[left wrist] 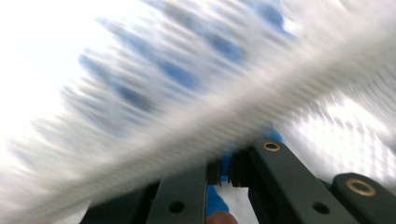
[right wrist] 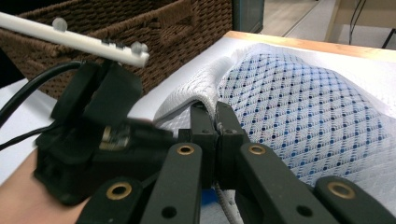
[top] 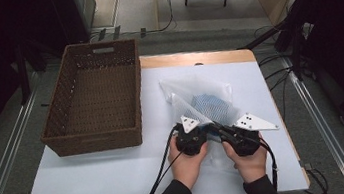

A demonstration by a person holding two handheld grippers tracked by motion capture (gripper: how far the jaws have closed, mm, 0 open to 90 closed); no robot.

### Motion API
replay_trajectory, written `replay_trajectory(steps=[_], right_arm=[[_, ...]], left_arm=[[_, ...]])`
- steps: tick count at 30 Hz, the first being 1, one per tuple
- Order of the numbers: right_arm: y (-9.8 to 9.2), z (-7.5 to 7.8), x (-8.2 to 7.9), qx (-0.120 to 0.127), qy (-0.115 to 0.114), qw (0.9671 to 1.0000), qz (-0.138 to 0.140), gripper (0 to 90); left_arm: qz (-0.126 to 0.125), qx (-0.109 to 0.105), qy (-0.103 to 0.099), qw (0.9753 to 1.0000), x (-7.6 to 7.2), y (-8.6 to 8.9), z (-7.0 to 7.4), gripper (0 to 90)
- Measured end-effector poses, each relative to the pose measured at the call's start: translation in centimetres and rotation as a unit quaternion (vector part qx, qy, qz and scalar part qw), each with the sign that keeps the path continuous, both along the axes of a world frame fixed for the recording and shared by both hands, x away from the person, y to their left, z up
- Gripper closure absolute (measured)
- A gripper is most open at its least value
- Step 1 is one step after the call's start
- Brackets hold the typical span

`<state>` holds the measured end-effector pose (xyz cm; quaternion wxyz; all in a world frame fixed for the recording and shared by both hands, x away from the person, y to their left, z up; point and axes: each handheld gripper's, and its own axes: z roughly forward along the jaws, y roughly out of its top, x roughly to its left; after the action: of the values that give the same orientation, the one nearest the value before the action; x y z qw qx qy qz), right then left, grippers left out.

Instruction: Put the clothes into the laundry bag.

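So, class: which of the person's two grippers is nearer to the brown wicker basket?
Left. The left gripper sits just right of the basket, at the mesh bag; the right gripper is farther right.

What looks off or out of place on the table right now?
Nothing damaged or spilled. The white mesh bag lies crumpled, with something blue-patterned inside; both the left tool and the right tool are shut on its near edge. The wicker basket sits squarely.

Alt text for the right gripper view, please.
The right gripper has its black jaws shut on the edge of a white mesh bag with a blue-dotted item inside. The left gripper sits close beside it, a brown wicker basket behind.
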<state>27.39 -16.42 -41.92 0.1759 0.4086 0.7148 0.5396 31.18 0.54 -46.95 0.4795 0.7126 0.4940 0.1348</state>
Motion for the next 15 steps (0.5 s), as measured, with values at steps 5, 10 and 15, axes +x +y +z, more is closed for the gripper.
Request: replay_trajectory(steps=[5, 10, 15], right_arm=[[-0.2, -0.1, 0.1, 0.000, 0.004, 1.0000, -0.006, 90.0], [-0.4, -0.4, 0.2, -0.006, 0.005, 0.9999, -0.009, 90.0], [-0.8, -0.4, 0.3, -0.003, 0.009, 0.9998, -0.017, 90.0]], left_arm=[[0.013, 0.004, -0.014, 0.9998, 1.2, -0.3, -0.5, 82.8], [-0.057, 0.014, -0.007, 0.9982, 0.5, 0.5, -0.2, 49.6], [-0.095, 0.026, -0.033, 0.9946, -2.2, 3.2, 1.1, 38.8]])
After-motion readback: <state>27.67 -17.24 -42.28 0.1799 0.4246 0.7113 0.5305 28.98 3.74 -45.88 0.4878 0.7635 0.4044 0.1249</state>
